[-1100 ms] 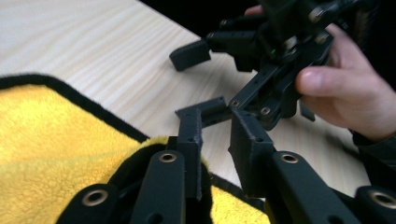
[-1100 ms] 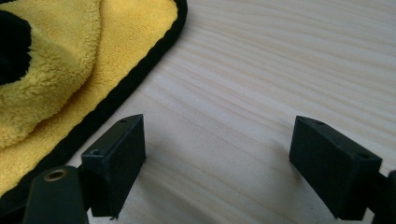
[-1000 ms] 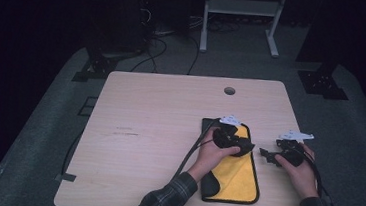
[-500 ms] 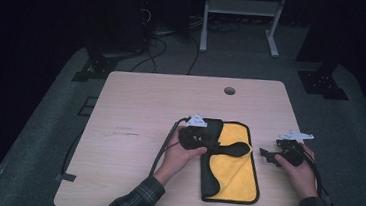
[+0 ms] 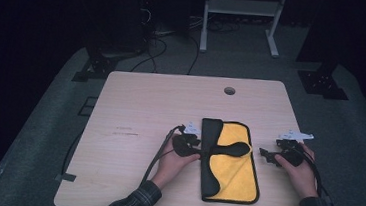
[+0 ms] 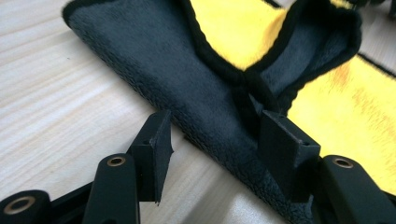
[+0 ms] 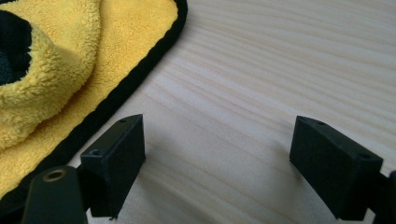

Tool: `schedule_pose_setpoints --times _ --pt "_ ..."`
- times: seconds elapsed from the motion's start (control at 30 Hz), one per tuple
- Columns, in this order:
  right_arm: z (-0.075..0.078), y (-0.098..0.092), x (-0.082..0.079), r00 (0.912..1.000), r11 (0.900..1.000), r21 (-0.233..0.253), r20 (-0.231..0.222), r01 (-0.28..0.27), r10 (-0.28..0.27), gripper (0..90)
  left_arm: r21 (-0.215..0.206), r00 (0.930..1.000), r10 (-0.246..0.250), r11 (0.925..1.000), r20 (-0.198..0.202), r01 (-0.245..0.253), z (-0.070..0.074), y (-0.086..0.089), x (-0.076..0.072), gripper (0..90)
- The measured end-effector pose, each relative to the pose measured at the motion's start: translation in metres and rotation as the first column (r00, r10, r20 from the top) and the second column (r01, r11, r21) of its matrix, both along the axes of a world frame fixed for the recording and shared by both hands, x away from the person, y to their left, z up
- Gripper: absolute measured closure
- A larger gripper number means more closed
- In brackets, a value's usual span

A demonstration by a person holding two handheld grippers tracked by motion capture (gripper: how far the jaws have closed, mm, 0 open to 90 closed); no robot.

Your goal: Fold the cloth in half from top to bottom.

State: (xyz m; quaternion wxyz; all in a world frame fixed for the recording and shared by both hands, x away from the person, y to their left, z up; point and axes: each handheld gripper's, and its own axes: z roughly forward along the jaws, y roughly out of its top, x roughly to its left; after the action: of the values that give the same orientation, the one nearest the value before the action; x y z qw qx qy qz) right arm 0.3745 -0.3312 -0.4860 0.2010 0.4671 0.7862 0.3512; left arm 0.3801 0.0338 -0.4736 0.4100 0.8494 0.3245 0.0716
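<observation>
We have drawn our left tool [image 5: 198, 145] back to the left edge of the microfiber cloth [image 5: 232, 172] on the bench [image 5: 140, 109], jaws spread, fold released; right tool [image 5: 266, 155] idles spread beside it.

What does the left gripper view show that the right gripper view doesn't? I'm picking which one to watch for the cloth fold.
The left gripper view alone gives the cloth's black underside, folded over, with the open left gripper at its edge. The right gripper view alone gives the open right gripper over bare table beside the black-trimmed border. Both share the yellow face and the wooden tabletop.
</observation>
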Motion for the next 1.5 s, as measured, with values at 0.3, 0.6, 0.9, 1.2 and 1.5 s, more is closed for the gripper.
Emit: schedule_pose_setpoints --times 0.3,0.6,0.9,1.2,1.5 --pt "0.0 0.0 0.0 1.0 1.0 0.0 0.0 0.0 0.0 17.0 0.034 0.999 -0.022 0.9992 0.04 0.021 -0.004 -0.004 -0.011 61.7" --pt "0.0 0.0 0.0 1.0 1.0 0.0 0.0 0.0 0.0 17.0 0.021 0.9984 -0.056 0.9982 -0.01 0.056 -0.001 0.0 -0.009 84.4" --pt "0.0 0.0 0.0 1.0 1.0 0.0 -0.001 -0.001 0.001 17.0 0.009 0.9967 -0.068 0.9976 -0.045 0.068 0.003 0.028 -0.009 85.7" --pt "0.0 0.0 -0.001 1.0 1.0 0.0 -0.001 -0.005 0.005 16.5 0.004 0.9983 -0.02 0.9998 -0.054 0.02 0.007 0.079 -0.005 86.0" --pt "0.0 0.002 -0.001 1.0 1.0 -0.002 -0.004 -0.004 0.004 14.1 0.018 0.9975 0.015 0.9997 -0.07 -0.013 0.005 0.107 -0.011 85.7"
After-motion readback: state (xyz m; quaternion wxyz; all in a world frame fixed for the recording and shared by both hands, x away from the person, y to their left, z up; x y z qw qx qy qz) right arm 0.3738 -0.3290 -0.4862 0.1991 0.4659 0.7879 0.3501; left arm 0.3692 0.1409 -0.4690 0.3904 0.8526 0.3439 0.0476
